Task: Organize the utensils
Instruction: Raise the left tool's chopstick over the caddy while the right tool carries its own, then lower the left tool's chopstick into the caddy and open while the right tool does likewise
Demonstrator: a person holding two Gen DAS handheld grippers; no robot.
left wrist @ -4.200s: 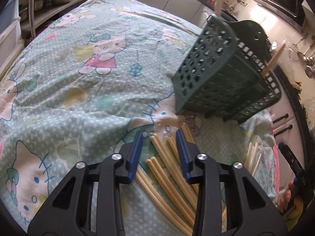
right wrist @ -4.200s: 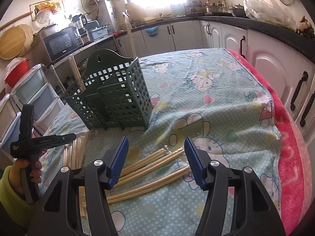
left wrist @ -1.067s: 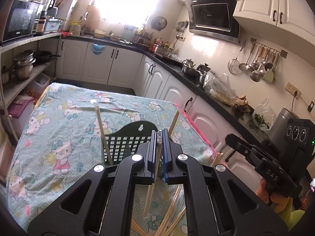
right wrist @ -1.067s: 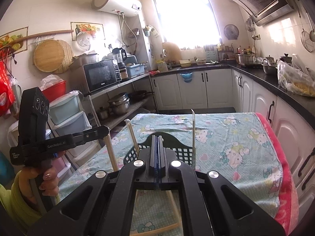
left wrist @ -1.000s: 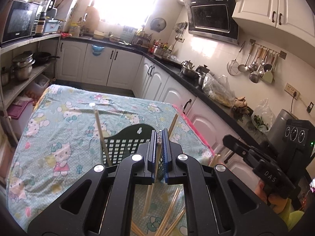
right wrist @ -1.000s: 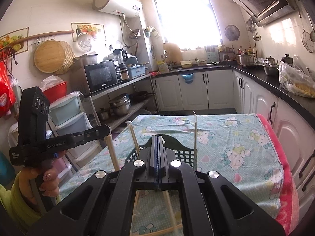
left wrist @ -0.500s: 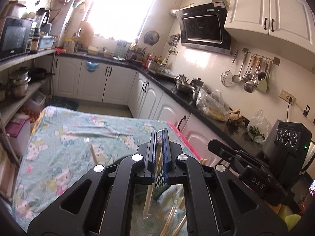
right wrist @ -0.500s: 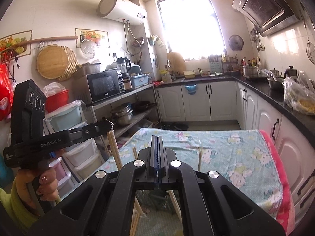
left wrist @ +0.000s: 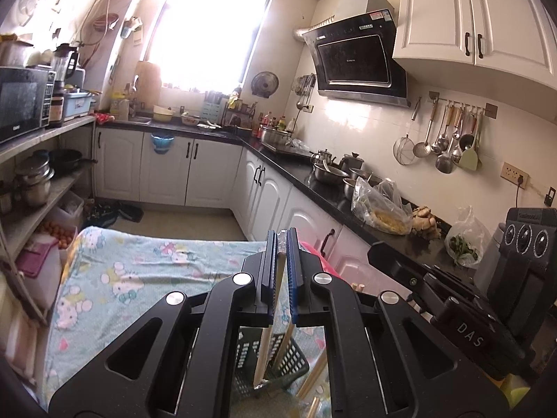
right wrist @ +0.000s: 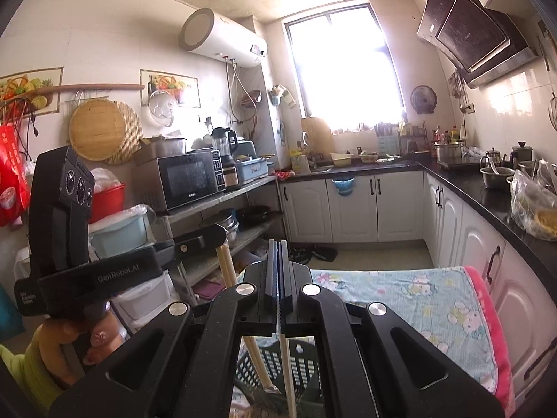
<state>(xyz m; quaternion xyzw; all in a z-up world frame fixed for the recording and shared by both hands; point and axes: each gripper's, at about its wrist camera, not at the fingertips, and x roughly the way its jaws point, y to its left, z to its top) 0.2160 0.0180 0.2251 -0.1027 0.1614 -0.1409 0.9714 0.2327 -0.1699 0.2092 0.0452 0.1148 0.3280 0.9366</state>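
Hanging from each pinching claw (left wrist: 282, 271), a chopstick (left wrist: 263, 355) seemingly enters the basket (left wrist: 285, 365).

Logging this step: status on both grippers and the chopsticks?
Left gripper shut on chopstick. Right gripper shut on another chopstick. Both above green basket. Nothing blocking.

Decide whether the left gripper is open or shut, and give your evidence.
Shut. The left gripper has its blue pads pressed on a pale chopstick that hangs down toward the green basket.
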